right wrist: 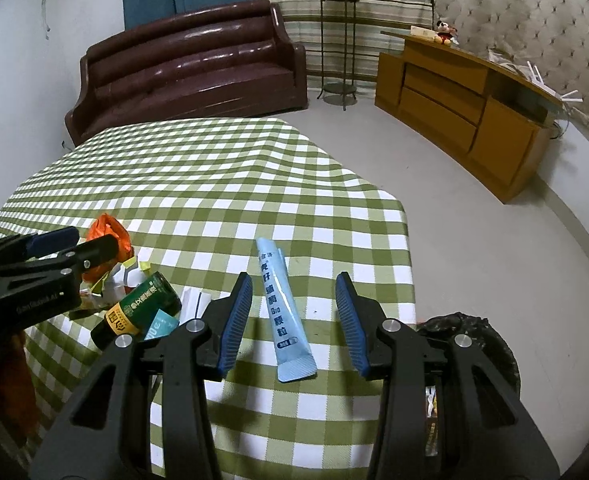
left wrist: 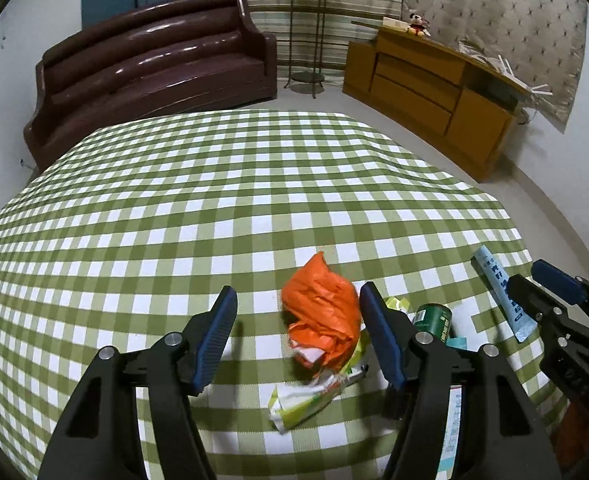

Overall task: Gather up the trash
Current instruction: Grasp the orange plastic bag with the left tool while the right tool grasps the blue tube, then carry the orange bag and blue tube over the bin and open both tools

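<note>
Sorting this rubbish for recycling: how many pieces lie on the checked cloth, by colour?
Orange: 1, crumpled bag
Light blue: 1, sachet
Dark green: 1, can
Yellow-green and white: 1, crumpled wrapper
Total: 4 clearly told; small white and teal scraps beside the can are partly hidden.

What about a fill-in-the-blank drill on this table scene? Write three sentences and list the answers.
1. The crumpled bag between the left gripper's open fingers is ____ in colour.
2. The right gripper is open, with the flat light-blue ____ lying between its fingers.
3. The green can lies on its ____ on the checked cloth.

Answers: orange; sachet; side
</note>
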Demonstrator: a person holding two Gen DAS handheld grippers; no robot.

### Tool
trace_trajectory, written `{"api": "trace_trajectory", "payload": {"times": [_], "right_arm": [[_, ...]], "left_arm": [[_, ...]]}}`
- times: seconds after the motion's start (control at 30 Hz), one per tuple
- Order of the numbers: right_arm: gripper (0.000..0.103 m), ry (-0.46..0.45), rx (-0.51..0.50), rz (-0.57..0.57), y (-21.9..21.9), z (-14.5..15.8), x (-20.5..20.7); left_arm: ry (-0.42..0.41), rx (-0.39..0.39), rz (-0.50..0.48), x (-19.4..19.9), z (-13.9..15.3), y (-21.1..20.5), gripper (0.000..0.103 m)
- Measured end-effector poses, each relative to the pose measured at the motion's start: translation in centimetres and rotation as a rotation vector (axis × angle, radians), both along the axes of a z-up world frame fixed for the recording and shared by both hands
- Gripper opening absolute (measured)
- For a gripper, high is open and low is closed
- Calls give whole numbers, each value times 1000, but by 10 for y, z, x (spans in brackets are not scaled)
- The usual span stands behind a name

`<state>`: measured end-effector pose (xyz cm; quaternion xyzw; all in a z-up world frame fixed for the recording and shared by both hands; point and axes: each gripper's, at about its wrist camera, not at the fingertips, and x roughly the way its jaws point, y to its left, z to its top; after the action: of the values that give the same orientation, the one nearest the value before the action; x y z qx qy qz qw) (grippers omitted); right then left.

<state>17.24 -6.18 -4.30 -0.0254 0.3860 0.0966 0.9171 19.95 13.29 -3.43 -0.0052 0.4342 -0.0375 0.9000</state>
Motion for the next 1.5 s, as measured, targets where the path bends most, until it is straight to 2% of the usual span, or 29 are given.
{"api": "trace_trajectory", "payload": {"times": [0.1, 0.17, 0.23, 0.3, 0.67, 0.73, 0.87, 1.27, 1.5], "right_arm": [[42, 7, -3, 2, 4, -4, 2], [42, 12, -6, 3, 6, -5, 3], [42, 13, -8, 5, 7, -6, 4], [42, 15, -10, 6, 8, -7, 4], [40, 25, -33, 18, 13, -11, 1], [28, 34, -45, 25, 16, -12, 1], [14, 37, -57, 32, 19, -15, -2], [13, -12, -16, -1, 0, 2, -26], [13, -40, 12, -42, -26, 14, -47]], "left_arm": [[9, -6, -16, 3, -3, -2, 59], [18, -6, -22, 3, -6, -2, 54], [30, -9, -26, 0, -9, -1, 44], [31, -11, -32, -2, -10, -1, 43], [-9, -1, -14, -19, -4, 8, 42], [-7, -1, -5, -21, -4, 10, 42], [-13, -1, 17, -28, -1, 15, 42], [-46, -11, 46, -58, 9, 24, 42], [-70, -26, 22, -79, 19, 7, 42]]}}
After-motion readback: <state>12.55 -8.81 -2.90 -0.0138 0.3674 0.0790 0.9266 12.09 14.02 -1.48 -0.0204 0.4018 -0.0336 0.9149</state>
